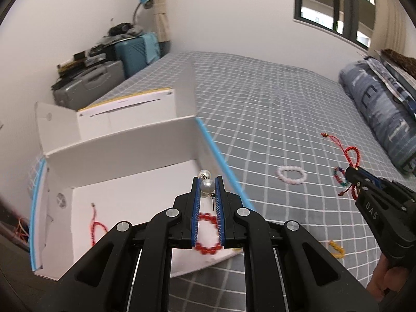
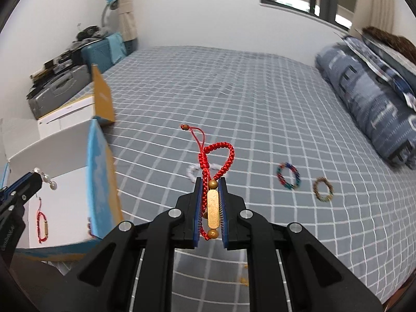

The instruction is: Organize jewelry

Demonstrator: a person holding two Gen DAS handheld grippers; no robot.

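My left gripper (image 1: pixel 208 182) is shut on a pearl earring (image 1: pixel 207 185) and hangs over the open white box (image 1: pixel 124 153) with blue edges. On the box floor lie a red bead bracelet (image 1: pixel 208 249) and a red cord bracelet (image 1: pixel 95 227). My right gripper (image 2: pixel 210 182) is shut on a red braided cord bracelet (image 2: pixel 217 156) with a gold bar, above the bed to the right of the box (image 2: pixel 100 182). On the sheet lie a white bead bracelet (image 1: pixel 291 175), a multicoloured bracelet (image 2: pixel 288 176), a brown bead bracelet (image 2: pixel 323 189) and a yellow bead bracelet (image 1: pixel 336 249).
The bed has a grey checked sheet (image 1: pixel 260 109). A rolled blue quilt (image 1: pixel 377 109) lies along its right side. Suitcases (image 1: pixel 104 72) with clutter and a blue lamp (image 1: pixel 145 2) stand by the far wall. A window (image 1: pixel 335 5) is at the upper right.
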